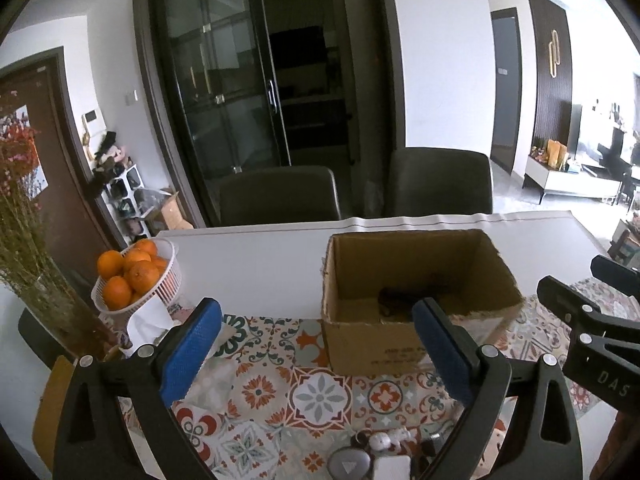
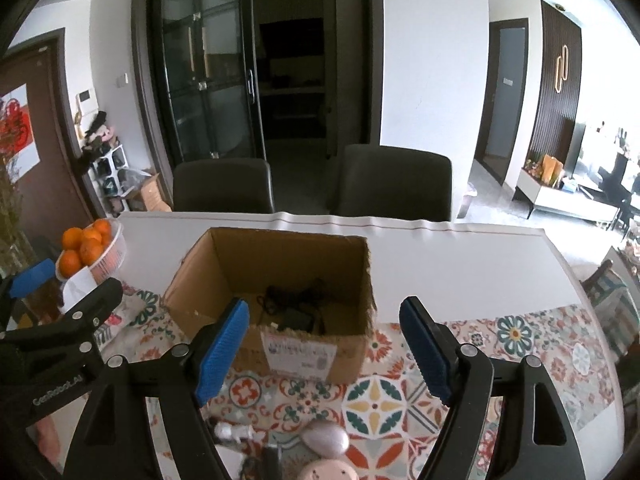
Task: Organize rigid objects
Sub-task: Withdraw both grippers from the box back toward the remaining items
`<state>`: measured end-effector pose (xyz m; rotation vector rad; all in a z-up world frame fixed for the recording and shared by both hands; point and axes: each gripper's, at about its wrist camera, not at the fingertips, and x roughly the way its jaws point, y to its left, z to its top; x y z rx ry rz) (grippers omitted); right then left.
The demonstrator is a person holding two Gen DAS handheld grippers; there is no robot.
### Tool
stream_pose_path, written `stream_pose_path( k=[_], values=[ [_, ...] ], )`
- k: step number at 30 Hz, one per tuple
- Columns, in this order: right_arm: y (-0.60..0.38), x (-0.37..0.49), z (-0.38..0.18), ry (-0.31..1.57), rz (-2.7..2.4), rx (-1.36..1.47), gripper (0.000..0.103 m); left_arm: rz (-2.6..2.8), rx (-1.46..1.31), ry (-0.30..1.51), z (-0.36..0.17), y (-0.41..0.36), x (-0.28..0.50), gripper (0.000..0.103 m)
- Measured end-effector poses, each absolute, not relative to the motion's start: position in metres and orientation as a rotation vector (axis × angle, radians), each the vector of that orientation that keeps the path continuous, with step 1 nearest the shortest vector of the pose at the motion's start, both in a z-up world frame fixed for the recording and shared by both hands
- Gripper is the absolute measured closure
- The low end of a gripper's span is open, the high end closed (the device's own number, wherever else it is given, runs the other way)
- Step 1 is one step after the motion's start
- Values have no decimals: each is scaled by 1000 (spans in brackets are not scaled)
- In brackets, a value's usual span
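An open cardboard box (image 1: 416,336) (image 2: 304,360) stands on the patterned mat; a black charger with its cable (image 2: 298,316) lies inside, seen as a dark lump in the left wrist view (image 1: 396,304). My left gripper (image 1: 318,344) is open and empty in front of the box. My right gripper (image 2: 324,344) is open and empty, also just before the box. Small loose items lie near the front edge: a grey oval object (image 1: 349,465) (image 2: 326,438), a small white figure (image 1: 388,438) (image 2: 234,432) and a pink round item (image 2: 326,472).
A white basket of oranges (image 1: 138,276) (image 2: 90,248) and a tissue box (image 1: 150,324) stand at the left, with a vase of dried flowers (image 1: 24,216). Two dark chairs (image 1: 280,196) stand behind the white table (image 1: 248,264).
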<state>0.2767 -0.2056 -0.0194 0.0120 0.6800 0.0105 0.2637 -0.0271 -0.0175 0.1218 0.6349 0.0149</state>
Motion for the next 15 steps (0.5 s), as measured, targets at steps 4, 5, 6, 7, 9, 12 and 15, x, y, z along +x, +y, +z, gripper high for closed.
stream_pose_path(
  k=[4, 5, 6, 7, 9, 12, 15],
  values=[
    [-211, 254, -20, 673, 14, 13, 23, 7, 118, 631, -18, -31, 244, 5],
    [-213, 249, -21, 673, 17, 18, 23, 4, 115, 633, -19, -32, 239, 5],
    [-214, 244, -22, 675, 17, 23, 23, 2, 111, 639, -20, -34, 236, 5],
    [-216, 239, -23, 676, 17, 28, 22, -5, 106, 647, -22, -35, 230, 5],
    [-217, 232, -27, 683, 24, 32, 22, -13, 99, 658, -25, -37, 224, 5],
    [-219, 221, -35, 694, 30, 41, 21, -14, 99, 679, -33, -40, 214, 5],
    [-220, 213, -45, 714, 32, 40, 21, -15, 100, 706, -43, -40, 205, 5]
  ],
)
